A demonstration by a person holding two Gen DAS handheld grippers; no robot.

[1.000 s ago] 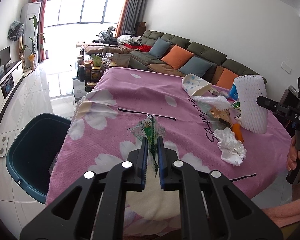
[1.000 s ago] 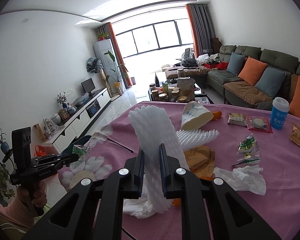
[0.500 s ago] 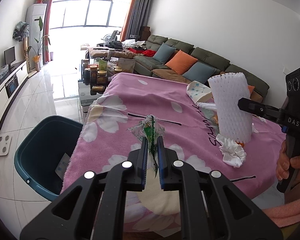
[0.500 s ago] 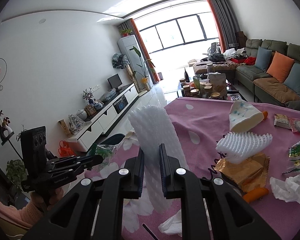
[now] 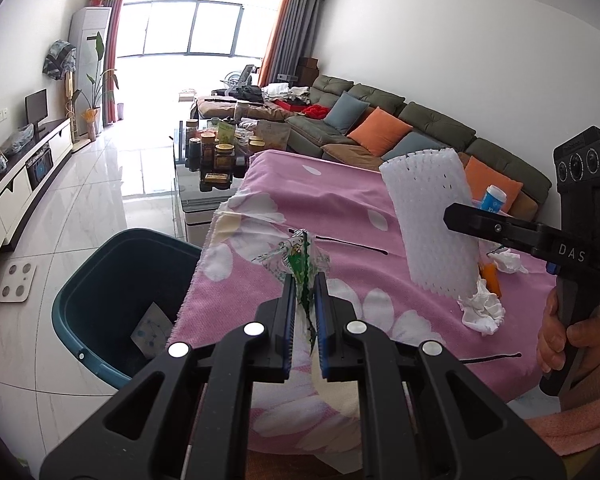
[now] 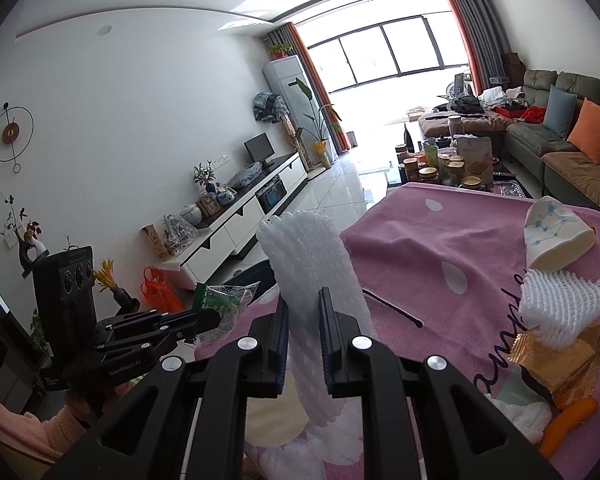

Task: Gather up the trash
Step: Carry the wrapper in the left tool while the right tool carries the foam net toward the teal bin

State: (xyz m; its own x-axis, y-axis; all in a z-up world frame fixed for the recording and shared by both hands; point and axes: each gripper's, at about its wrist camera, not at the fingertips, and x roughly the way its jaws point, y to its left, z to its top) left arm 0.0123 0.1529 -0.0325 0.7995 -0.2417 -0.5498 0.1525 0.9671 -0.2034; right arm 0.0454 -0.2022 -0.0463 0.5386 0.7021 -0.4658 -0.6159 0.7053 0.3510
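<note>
My left gripper [image 5: 302,280] is shut on a green and clear snack wrapper [image 5: 296,258], held above the left edge of the pink-clothed table [image 5: 340,208]. The wrapper also shows in the right wrist view [image 6: 220,300]. A dark teal trash bin [image 5: 112,300] stands on the floor left of the table, with a paper cup inside. My right gripper [image 6: 304,304] is shut on a white foam net sleeve [image 6: 312,264], held upright over the table; the sleeve also shows in the left wrist view [image 5: 432,220].
On the table lie a paper cup [image 6: 556,236], another foam net [image 6: 560,308], a gold wrapper [image 6: 556,356], white tissues [image 5: 484,308] and an orange piece [image 6: 568,420]. A cluttered glass coffee table [image 5: 220,156] and a sofa [image 5: 400,128] stand behind.
Both grippers have moved left toward the table's bin side, each still holding its item. The bin now appears larger and closer in the left wrist view.
</note>
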